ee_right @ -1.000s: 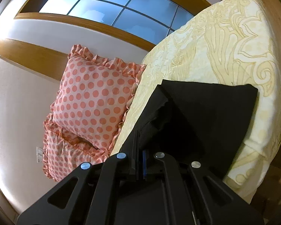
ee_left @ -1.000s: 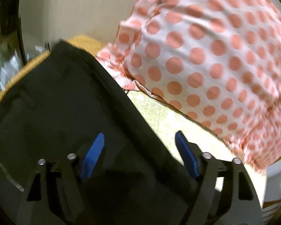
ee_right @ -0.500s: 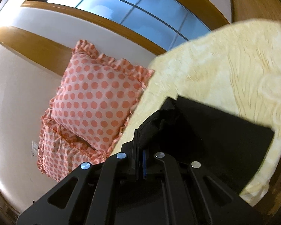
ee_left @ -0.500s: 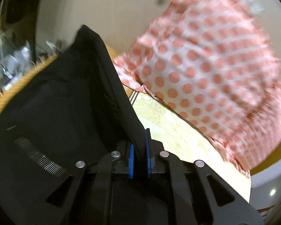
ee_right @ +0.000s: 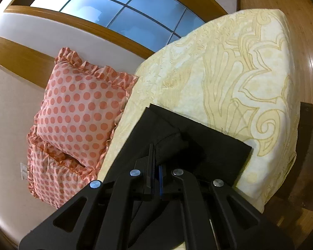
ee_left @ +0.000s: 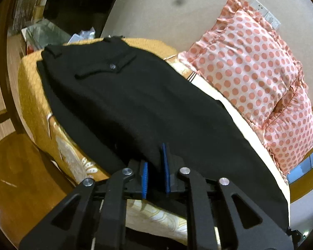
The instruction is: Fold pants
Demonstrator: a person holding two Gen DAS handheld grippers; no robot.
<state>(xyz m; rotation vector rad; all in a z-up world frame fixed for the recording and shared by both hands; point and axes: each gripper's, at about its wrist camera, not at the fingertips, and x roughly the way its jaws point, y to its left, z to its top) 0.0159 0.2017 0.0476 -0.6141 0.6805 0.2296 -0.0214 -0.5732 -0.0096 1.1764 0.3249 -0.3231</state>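
Note:
Black pants (ee_left: 148, 95) lie along the bed, waistband and buttoned back pocket at the far end in the left wrist view. My left gripper (ee_left: 155, 166) is shut on the near edge of the pants, blue pads pinching the cloth. In the right wrist view the pants (ee_right: 198, 145) show as a flat black leg end on the cream bedspread. My right gripper (ee_right: 155, 166) is shut on a bunched fold of that cloth.
The bed has a cream patterned spread (ee_right: 229, 73) with an orange edge (ee_left: 31, 87). Two pink polka-dot pillows (ee_left: 260, 79) lean on the wall, also in the right wrist view (ee_right: 79, 112). Wooden floor (ee_left: 14, 166) lies beside the bed; a window (ee_right: 114, 6) is above.
My left gripper closed on the pants edge and pulled back, so the whole garment now stretches out ahead of it. My right gripper stayed shut on the cloth and shifted slightly.

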